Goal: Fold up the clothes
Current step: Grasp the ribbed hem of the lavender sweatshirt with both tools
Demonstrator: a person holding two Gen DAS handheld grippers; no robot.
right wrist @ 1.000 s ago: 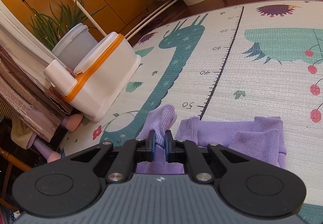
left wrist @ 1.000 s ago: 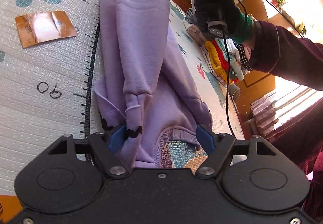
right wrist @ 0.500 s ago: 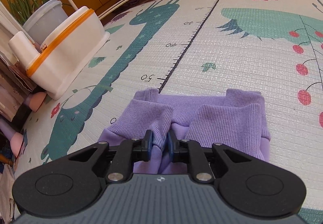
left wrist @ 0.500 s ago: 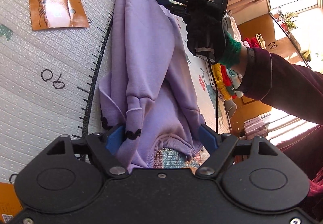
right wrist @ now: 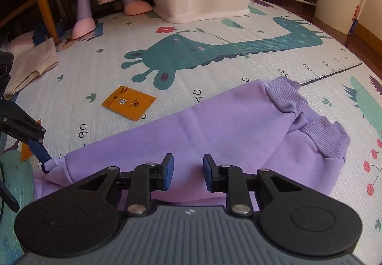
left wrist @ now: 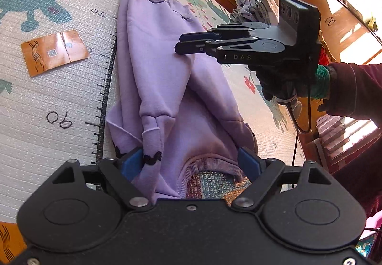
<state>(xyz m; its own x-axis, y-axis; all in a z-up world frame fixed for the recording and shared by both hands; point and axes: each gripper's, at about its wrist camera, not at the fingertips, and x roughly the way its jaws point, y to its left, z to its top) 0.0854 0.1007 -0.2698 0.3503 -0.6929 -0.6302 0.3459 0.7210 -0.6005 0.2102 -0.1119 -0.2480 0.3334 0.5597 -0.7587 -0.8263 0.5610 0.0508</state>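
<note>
Only the left wrist view shows the sweatshirt's [left wrist: 167, 88] collar between the spread left gripper [left wrist: 191, 164]; the right gripper [right wrist: 187, 172] hovers released above.

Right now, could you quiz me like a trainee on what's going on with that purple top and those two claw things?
1. True or false: the right gripper is clamped on the purple sweatshirt.
2. Which thing lies on the play mat beside the sweatshirt? A) an orange card B) a blue cup C) a pair of scissors
3. Fill in: the left gripper is open, with sweatshirt fabric lying against one of its ____ pads.

Key
1. False: its jaws stand open above the fabric, holding nothing.
2. A, the orange card.
3. Blue.
</note>
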